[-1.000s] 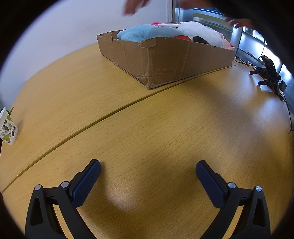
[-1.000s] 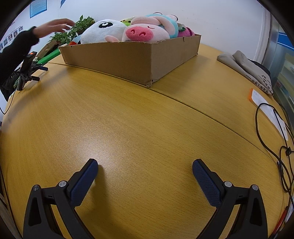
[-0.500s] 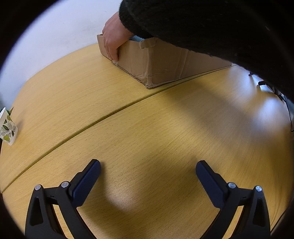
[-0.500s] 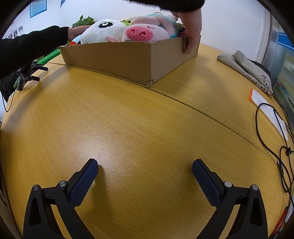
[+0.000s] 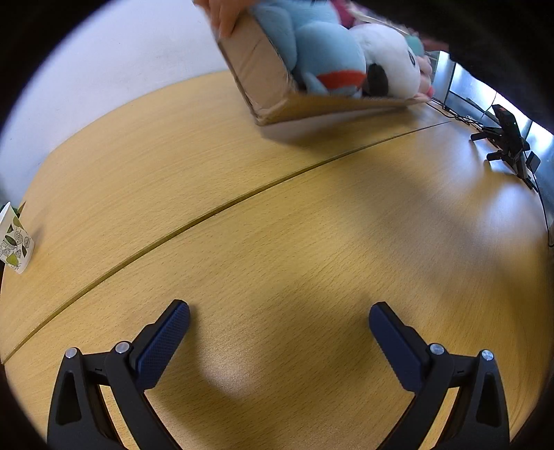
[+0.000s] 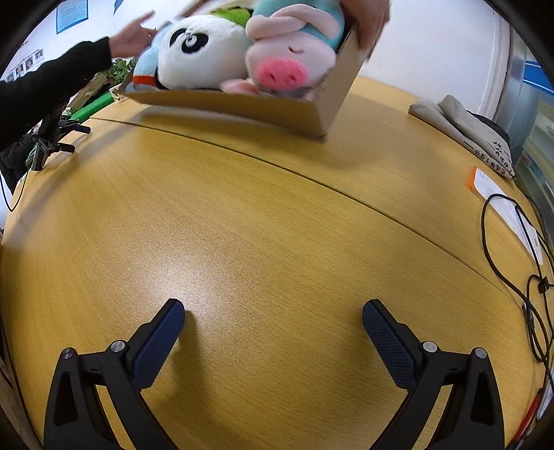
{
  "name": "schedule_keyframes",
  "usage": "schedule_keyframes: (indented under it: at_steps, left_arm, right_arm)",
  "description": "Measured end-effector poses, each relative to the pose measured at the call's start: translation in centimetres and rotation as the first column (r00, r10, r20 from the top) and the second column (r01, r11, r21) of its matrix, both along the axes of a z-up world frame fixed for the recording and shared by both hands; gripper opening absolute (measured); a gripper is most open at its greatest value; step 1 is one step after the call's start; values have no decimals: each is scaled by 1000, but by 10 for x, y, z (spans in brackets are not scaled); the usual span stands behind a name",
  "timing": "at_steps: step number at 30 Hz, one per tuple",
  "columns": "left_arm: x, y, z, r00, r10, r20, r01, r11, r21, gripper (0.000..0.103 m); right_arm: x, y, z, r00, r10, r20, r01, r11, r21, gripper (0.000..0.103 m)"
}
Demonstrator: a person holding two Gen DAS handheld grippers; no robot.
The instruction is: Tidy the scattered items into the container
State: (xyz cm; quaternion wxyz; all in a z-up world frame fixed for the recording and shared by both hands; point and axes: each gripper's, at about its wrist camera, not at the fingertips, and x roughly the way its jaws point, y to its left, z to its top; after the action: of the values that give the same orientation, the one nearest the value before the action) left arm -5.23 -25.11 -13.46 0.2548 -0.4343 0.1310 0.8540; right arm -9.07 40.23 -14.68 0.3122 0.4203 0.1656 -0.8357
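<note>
A person's hands (image 6: 372, 17) tilt the cardboard box (image 6: 242, 104) toward me, its near edge still on the wooden table (image 6: 259, 225). Inside lie a panda plush (image 6: 204, 52), a pink pig plush (image 6: 287, 59) and a blue plush (image 5: 322, 45). In the left wrist view the same box (image 5: 263, 79) is tipped up at the far side, a hand (image 5: 225, 17) on its corner. My left gripper (image 5: 278, 325) and right gripper (image 6: 273, 322) rest low over bare table, both open and holding nothing, far from the box.
A leaf-patterned paper cup (image 5: 14, 242) stands at the table's left edge. A small black tripod (image 5: 509, 145) stands at the far right, seen again at the left (image 6: 48, 138). Black cables (image 6: 519, 249), a paper slip and a folded grey cloth (image 6: 464, 128) lie on the right.
The person gripped the box at both ends and tipped it up toward me, so the plush toys now face me. Both grippers stayed still and open.
</note>
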Motion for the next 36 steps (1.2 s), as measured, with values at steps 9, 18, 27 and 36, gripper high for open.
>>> schedule_keyframes:
  at_steps: [9,18,27,36]
  left_arm:
    - [0,0,0,1000,2,-1,-2,1000,0,103]
    - [1,-1,-1,1000,4,-1,-4,1000,-1,103]
    - [2,-3,-4,1000,7,-1,-7,1000,-1,103]
    - [2,-3,-4,1000,9,-1,-9,1000,-1,103]
  right_arm:
    - [0,0,0,1000,0,0,0,1000,0,103]
    - [0,0,0,1000,0,1,0,1000,-1,103]
    - [1,0,-1,1000,1,0,-1,1000,-1,103]
    - [1,1,-1,1000,1,0,-1,1000,-1,103]
